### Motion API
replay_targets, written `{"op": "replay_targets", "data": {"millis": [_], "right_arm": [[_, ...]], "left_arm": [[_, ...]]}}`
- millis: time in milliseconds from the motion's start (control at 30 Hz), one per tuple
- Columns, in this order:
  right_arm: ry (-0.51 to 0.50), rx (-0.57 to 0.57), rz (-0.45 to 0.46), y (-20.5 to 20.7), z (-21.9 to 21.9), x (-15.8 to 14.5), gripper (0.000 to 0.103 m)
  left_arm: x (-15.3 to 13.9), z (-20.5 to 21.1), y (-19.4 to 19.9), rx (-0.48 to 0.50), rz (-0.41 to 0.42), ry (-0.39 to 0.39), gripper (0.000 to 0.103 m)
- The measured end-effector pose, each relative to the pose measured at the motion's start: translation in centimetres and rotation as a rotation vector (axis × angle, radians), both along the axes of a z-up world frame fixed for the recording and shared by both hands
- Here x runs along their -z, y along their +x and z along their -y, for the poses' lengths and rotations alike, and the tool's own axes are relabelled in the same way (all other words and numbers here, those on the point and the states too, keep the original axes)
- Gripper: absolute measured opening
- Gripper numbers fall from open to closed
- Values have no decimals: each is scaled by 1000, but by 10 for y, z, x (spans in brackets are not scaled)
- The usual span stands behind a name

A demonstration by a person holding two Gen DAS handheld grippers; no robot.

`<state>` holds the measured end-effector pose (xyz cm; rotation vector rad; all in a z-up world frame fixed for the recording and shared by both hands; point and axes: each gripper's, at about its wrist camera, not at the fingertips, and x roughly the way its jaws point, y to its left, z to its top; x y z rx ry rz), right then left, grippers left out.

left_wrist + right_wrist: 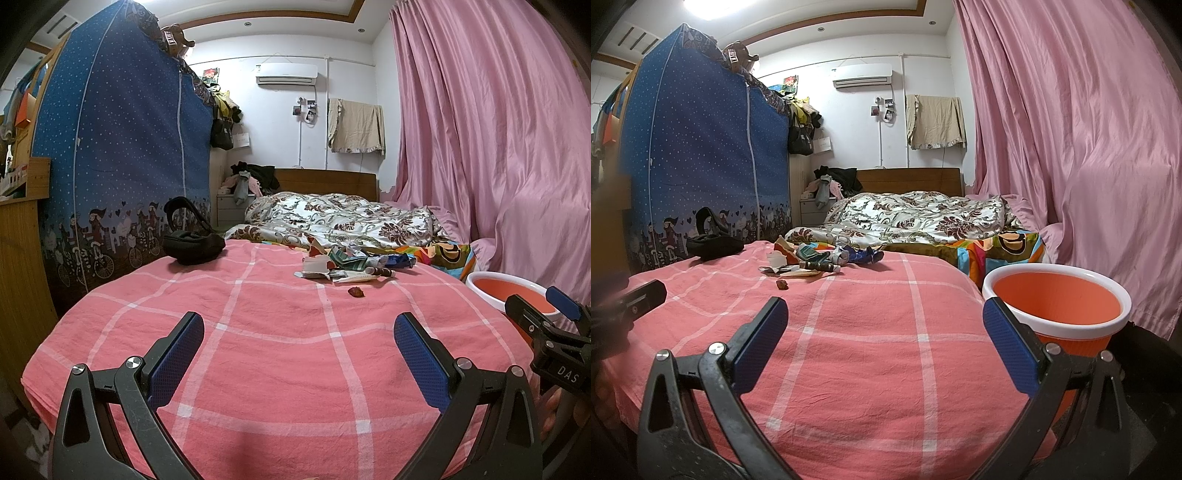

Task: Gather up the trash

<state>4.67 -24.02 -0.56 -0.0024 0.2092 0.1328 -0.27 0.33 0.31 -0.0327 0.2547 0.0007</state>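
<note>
A heap of trash (354,264) (crumpled wrappers, torn paper, a tube) lies far ahead on the pink checked bedsheet (280,354); it also shows in the right wrist view (820,260). A small brown scrap (356,292) lies just in front of it, also seen from the right wrist (782,284). An orange bin with a white rim (1056,306) stands right of the bed, by the right finger; its rim shows in the left wrist view (506,291). My left gripper (298,334) is open and empty above the sheet. My right gripper (885,317) is open and empty, also visible in the left wrist view (546,317).
A black bag (194,245) lies on the sheet's far left corner. A floral quilt (340,218) is bunched beyond the trash. A blue fabric wardrobe (122,155) stands left of the bed, a pink curtain (491,140) hangs on the right.
</note>
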Motion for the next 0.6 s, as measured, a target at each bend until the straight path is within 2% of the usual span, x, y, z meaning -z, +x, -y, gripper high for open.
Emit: {"op": "replay_targets", "data": {"millis": [300,600], "right_arm": [[-3,-7,-17,1,-2,0,103],[-37,11,-94,30,-17,-7,103]], "left_arm": [[-4,5,0,0,7,3,101],[-11,6,6,-6,7,3,101]]}}
